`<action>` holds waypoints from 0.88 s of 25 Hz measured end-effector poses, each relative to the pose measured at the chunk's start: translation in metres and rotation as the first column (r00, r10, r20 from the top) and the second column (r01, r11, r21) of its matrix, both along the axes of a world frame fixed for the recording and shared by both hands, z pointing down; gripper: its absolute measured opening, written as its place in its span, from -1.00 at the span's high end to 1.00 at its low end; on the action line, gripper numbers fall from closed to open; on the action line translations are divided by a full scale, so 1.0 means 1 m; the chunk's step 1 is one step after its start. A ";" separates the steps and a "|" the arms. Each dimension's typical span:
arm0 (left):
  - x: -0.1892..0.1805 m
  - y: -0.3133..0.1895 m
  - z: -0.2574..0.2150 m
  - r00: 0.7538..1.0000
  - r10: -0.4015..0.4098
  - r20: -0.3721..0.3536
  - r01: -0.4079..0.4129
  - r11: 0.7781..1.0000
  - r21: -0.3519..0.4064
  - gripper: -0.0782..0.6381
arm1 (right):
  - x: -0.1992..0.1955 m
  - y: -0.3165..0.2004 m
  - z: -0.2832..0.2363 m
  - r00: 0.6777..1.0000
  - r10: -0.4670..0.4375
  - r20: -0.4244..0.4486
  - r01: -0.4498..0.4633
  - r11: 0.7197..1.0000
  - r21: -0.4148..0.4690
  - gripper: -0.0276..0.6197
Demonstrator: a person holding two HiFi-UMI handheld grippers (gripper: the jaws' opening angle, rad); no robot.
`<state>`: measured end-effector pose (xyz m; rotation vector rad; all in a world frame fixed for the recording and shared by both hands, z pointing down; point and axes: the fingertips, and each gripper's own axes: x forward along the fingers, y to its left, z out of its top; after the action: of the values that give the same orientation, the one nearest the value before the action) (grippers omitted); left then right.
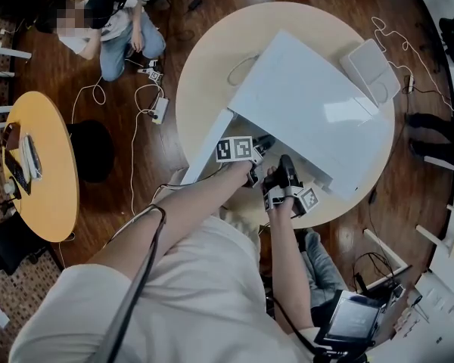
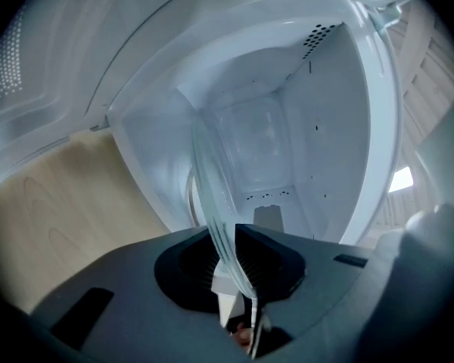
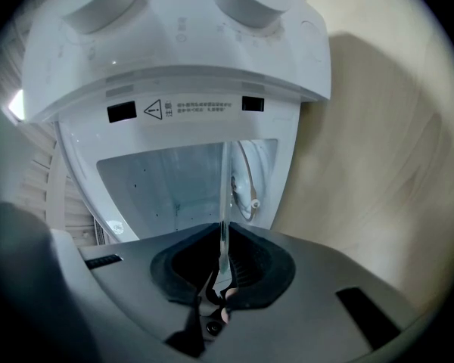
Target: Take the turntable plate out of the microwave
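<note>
The white microwave stands on a round pale table with its door swung open. The clear glass turntable plate shows edge-on at the cavity mouth in both gripper views. My left gripper is shut on its near rim. My right gripper is shut on the plate at another spot on the rim. In the head view both grippers, left and right, sit side by side at the microwave opening, and the plate is hidden there.
A roller ring lies on the cavity floor behind the plate. A white box rests on the table beside the microwave. A person sits on the floor by a power strip and cables. A yellow table stands left.
</note>
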<state>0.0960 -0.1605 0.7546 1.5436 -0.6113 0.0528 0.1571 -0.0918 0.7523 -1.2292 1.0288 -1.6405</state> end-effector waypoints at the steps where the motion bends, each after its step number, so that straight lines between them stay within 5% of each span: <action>1: 0.001 0.001 -0.001 1.000 -0.004 -0.013 0.004 1.000 -0.001 0.59 | 0.000 0.001 -0.001 1.000 0.000 0.002 0.000 1.000 0.006 0.82; 22: -0.003 0.006 -0.012 0.973 -0.129 -0.194 0.114 0.990 -0.085 0.66 | -0.004 0.003 -0.015 1.000 0.013 0.019 -0.015 0.998 0.068 0.82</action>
<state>0.0929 -0.1543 0.7426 1.4174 -0.5372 -0.1691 0.1528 -0.0884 0.7376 -1.1717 1.0535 -1.5909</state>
